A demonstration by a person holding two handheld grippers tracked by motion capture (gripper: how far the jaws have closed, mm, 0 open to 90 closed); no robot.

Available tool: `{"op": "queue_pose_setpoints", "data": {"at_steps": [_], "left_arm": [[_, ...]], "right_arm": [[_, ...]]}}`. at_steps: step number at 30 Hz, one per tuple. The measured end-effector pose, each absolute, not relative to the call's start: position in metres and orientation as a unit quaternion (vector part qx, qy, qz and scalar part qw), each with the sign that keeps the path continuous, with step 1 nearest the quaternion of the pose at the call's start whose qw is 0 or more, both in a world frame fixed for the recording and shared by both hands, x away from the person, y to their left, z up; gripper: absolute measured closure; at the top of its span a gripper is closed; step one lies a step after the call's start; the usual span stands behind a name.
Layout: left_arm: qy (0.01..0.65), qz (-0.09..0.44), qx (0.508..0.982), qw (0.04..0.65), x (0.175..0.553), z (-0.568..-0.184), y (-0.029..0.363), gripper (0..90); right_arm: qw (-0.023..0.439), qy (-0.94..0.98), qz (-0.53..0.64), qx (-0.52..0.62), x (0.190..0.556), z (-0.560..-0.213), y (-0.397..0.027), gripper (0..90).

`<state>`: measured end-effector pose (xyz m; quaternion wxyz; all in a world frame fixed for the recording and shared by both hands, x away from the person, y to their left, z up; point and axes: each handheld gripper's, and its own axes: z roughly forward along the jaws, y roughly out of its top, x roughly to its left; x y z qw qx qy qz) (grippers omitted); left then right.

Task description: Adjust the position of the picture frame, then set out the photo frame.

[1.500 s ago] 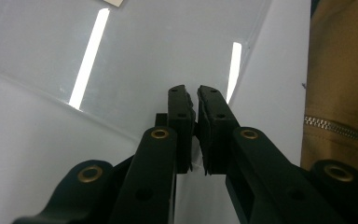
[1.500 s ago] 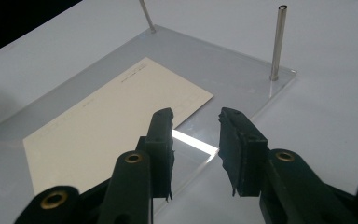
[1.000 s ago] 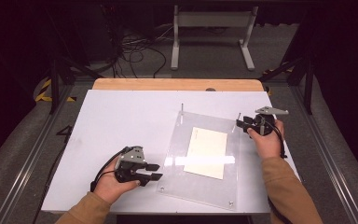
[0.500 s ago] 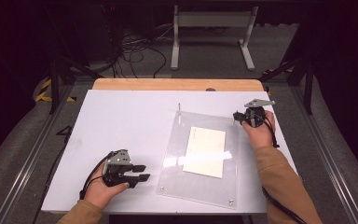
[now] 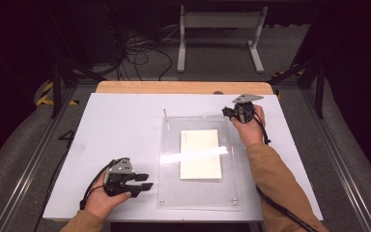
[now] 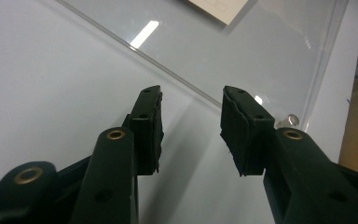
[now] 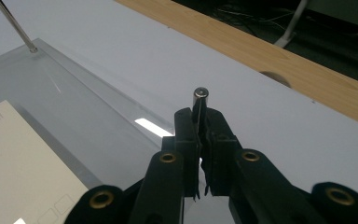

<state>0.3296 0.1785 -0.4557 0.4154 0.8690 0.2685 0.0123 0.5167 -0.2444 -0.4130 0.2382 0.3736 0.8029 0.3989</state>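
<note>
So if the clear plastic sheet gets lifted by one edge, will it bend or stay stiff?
The clear plastic sheet probably stays stiff: its edge looks thick in the left gripper view. Its glossy, glaring surface suggests it may be slippery. The paper under it would likely stay behind.

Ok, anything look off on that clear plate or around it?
One oddity: the right gripper is shut on a metal pin at the acrylic plate's far right corner, while the far left pin stands tilted. The card lies flat; nothing is spilled.

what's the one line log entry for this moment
left gripper: open, empty, near acrylic sheet | right gripper: shut on metal pin | card: under sheet
</note>
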Motion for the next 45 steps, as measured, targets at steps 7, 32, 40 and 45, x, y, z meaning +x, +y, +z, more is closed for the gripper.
{"op": "queue_pose_setpoints", "data": {"at_steps": [7, 32, 40, 45], "left_arm": [[0.268, 0.017, 0.870, 0.413, 0.332, -0.456, 0.180, 58.8], [0.286, 0.066, 0.850, 0.437, 0.341, -0.444, 0.178, 48.9], [0.296, 0.107, 0.826, 0.469, 0.337, -0.436, 0.187, 48.0], [0.303, 0.107, 0.819, 0.475, 0.334, -0.439, 0.189, 46.2]], "right_arm": [[0.216, 0.809, 0.396, 0.377, 0.514, -0.425, -0.231, 85.1], [0.218, 0.799, 0.437, 0.350, 0.480, -0.414, -0.270, 55.5], [0.211, 0.779, 0.472, 0.355, 0.471, -0.424, -0.283, 57.3], [0.230, 0.761, 0.484, 0.365, 0.475, -0.432, -0.277, 51.5]]}}
